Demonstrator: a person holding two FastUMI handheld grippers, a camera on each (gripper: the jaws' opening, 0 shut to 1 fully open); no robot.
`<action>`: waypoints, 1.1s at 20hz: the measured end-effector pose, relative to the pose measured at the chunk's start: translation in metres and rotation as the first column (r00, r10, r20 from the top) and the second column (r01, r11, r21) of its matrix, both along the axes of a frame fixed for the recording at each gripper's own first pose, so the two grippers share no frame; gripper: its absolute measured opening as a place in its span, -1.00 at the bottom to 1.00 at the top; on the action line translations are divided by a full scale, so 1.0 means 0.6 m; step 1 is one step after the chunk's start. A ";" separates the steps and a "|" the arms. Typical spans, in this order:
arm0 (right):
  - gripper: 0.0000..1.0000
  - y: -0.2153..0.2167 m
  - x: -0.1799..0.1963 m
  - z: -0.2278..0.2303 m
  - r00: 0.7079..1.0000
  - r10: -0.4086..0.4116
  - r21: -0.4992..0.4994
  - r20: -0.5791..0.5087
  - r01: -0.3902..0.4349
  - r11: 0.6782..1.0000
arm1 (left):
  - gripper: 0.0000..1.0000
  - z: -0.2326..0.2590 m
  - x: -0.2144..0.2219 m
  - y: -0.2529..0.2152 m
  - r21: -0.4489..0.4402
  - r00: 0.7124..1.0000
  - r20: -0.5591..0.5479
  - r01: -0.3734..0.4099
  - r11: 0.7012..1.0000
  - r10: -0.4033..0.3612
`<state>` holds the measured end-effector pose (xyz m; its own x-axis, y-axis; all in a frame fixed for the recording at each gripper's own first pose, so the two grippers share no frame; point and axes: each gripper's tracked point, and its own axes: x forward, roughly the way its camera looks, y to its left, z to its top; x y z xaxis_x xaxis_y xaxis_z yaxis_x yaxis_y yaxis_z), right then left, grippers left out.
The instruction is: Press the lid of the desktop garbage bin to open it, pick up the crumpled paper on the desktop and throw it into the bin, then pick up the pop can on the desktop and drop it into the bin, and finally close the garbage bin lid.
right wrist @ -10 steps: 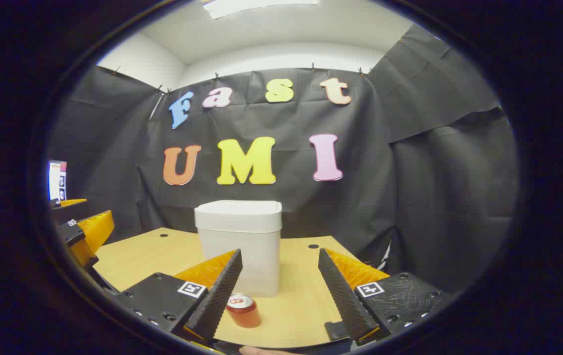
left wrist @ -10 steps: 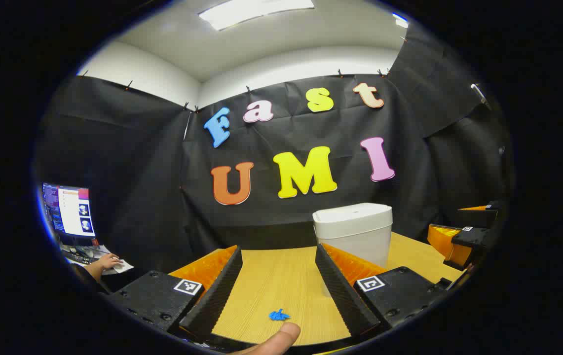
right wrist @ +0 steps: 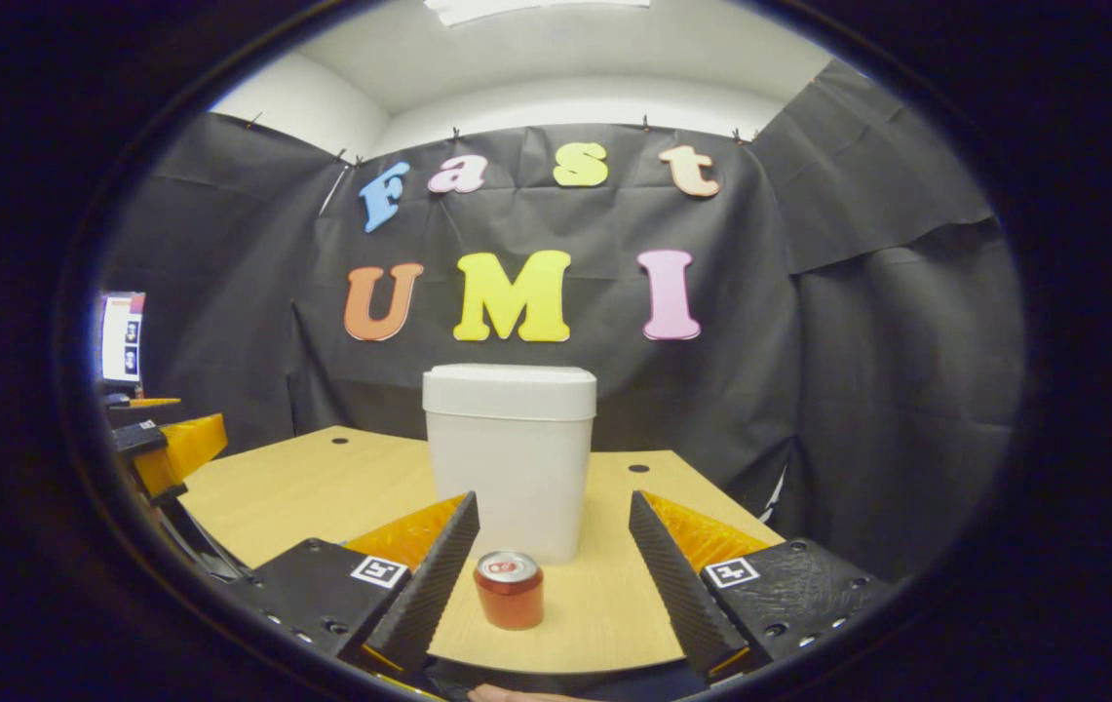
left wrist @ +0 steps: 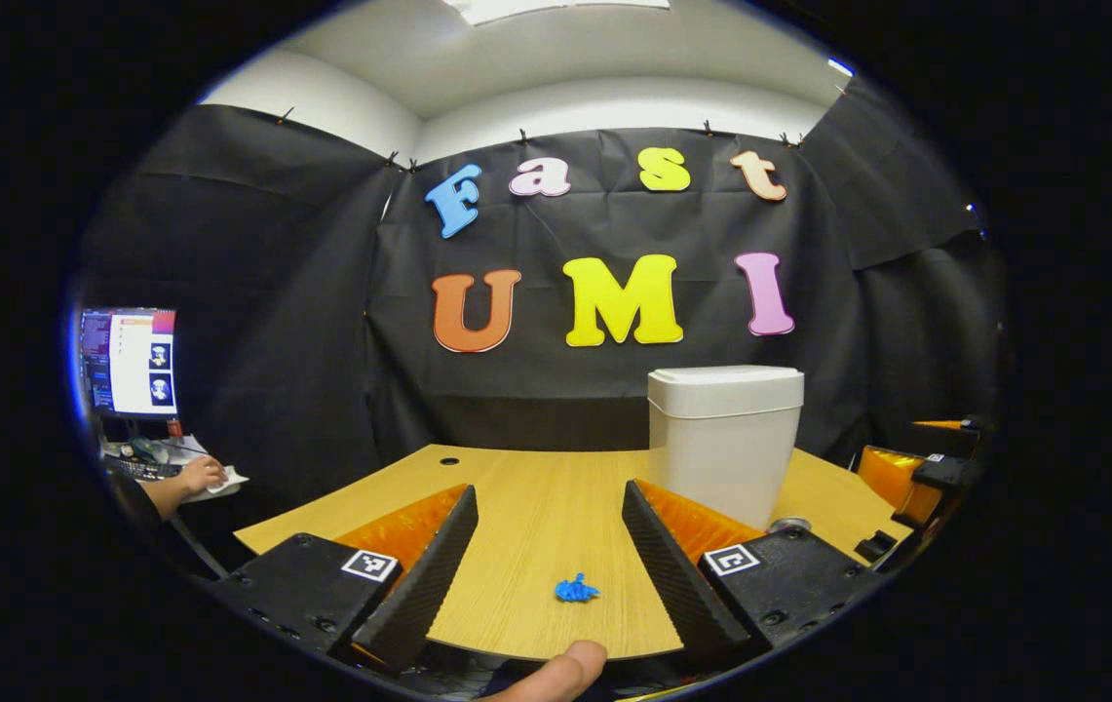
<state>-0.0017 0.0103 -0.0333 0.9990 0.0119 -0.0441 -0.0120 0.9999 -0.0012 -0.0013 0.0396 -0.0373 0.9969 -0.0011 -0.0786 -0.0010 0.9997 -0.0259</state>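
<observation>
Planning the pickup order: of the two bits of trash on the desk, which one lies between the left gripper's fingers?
The blue crumpled paper, low and ragged on the wood. The red pop can stands upright before the right gripper instead.

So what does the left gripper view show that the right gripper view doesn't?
Left gripper view: a blue crumpled paper lying on the table between the fingers of the open left tool, and a person's hand at a side desk. Right gripper view: a red pop can standing upright in front of the bin, ahead of the open right tool. Both: the white bin with its lid shut, the wooden table and a monitor off to the left.
</observation>
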 end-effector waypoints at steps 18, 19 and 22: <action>0.89 -0.016 0.053 0.055 0.999 -0.035 -0.026 0.029 0.036 0.999 | 0.97 -0.064 0.012 0.004 -0.010 0.994 -0.106 0.029 1.000 -0.030; 0.89 -0.007 0.061 0.066 0.999 -0.021 -0.015 0.026 0.021 1.000 | 0.97 -0.069 0.013 0.006 -0.016 0.993 -0.115 0.027 1.000 -0.028; 0.89 0.014 0.086 0.096 1.000 0.014 -0.022 0.026 -0.014 1.000 | 0.97 -0.079 0.014 0.015 -0.027 0.991 -0.131 0.020 0.999 -0.024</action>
